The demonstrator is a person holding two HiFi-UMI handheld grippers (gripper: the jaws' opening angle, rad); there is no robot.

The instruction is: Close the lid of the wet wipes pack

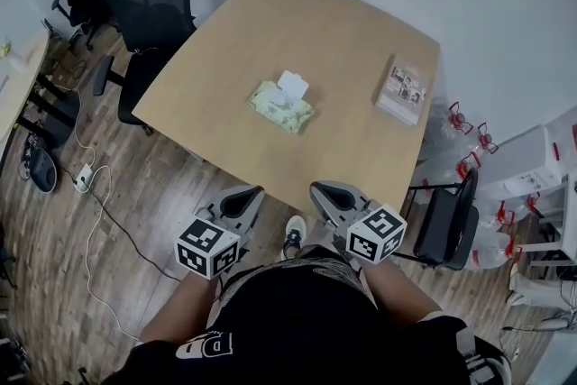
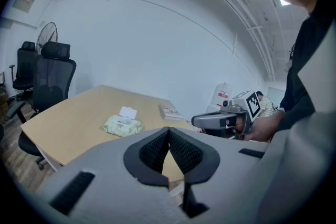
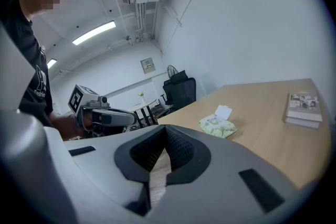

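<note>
The wet wipes pack (image 1: 281,106) lies near the middle of the table (image 1: 225,41). Both grippers are held well short of the pack, off the table's near edge and close to the person's body. From the left gripper (image 1: 242,205) the pack lies ahead and a little to the right. From the right gripper (image 1: 332,197) it lies ahead and a little to the left. Neither looks clearly nearer.

The pack's long axis runs roughly crosswise to the person, its right end angled slightly nearer. Its lid (image 1: 292,85) is flipped open on the pack's far side, so closing it likely means reaching past the pack and folding the flap back toward the person and down.

Each gripper view shows ribbed dark pads pressed together at the tips, with nothing between the jaws.

The pack is a soft, pale green film pouch, crinkled and slightly puffed. The lid is a small, stiff white plastic rectangle. The table is smooth, light wood. A flat book (image 1: 402,90) lies well to the right of the pack.
</note>
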